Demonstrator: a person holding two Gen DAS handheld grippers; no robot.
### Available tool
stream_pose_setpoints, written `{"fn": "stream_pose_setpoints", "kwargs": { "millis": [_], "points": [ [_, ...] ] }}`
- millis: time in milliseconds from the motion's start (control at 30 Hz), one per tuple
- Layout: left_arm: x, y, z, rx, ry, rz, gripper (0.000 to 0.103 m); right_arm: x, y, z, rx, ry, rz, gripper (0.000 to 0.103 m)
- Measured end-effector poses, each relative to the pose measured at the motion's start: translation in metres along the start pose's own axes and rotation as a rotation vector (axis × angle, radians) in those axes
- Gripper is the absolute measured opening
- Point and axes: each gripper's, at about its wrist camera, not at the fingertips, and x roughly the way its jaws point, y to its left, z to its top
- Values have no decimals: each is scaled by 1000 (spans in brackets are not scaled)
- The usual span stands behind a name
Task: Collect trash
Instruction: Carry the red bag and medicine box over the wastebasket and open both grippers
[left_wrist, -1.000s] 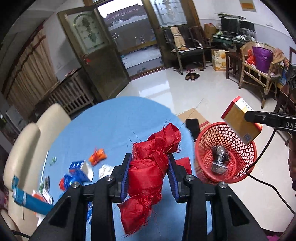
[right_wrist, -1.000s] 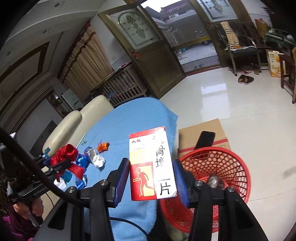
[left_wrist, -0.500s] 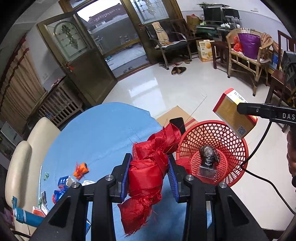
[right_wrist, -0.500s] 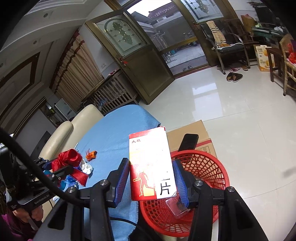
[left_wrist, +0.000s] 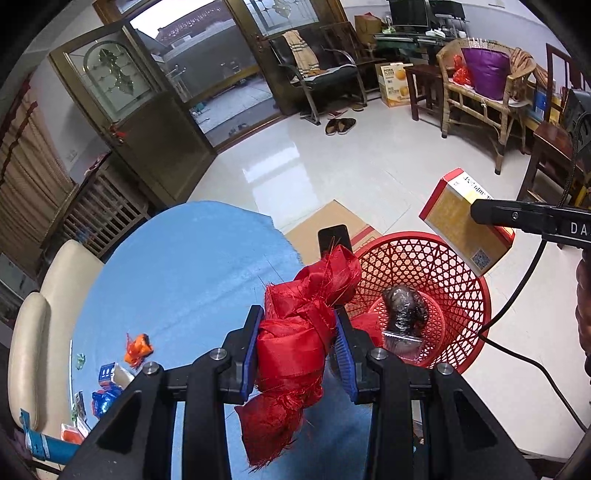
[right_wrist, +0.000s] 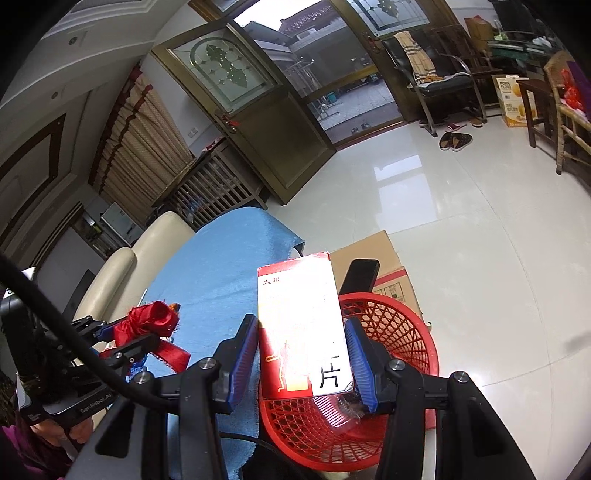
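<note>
Home living room, apparently, glazed wooden doors (right_wrist: 236, 107), slippers (left_wrist: 340, 125) on tiled floor, wicker chair (left_wrist: 480, 92), curtains (right_wrist: 140, 147)

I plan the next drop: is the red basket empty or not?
Not empty. The red basket already holds a dark crumpled wrapper on its bottom.

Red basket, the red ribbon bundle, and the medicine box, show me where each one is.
red basket (left_wrist: 458, 280), left wrist view, on its far mesh wall.
red ribbon bundle (left_wrist: 295, 339), left wrist view, on its knotted middle between the fingers.
medicine box (right_wrist: 299, 317), right wrist view, on its printed front face.
</note>
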Motion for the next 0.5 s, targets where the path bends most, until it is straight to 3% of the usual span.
{"fn": "stream_pose_setpoints", "kwargs": {
  "millis": [367,500],
  "points": [
    [14,-22,16,31,15,-33,39,0,-29,-2,60,21,-10,51],
    [20,-28,22,17,16,-95,42,0,-33,-4,83,31,-4,51]
  ]
}}
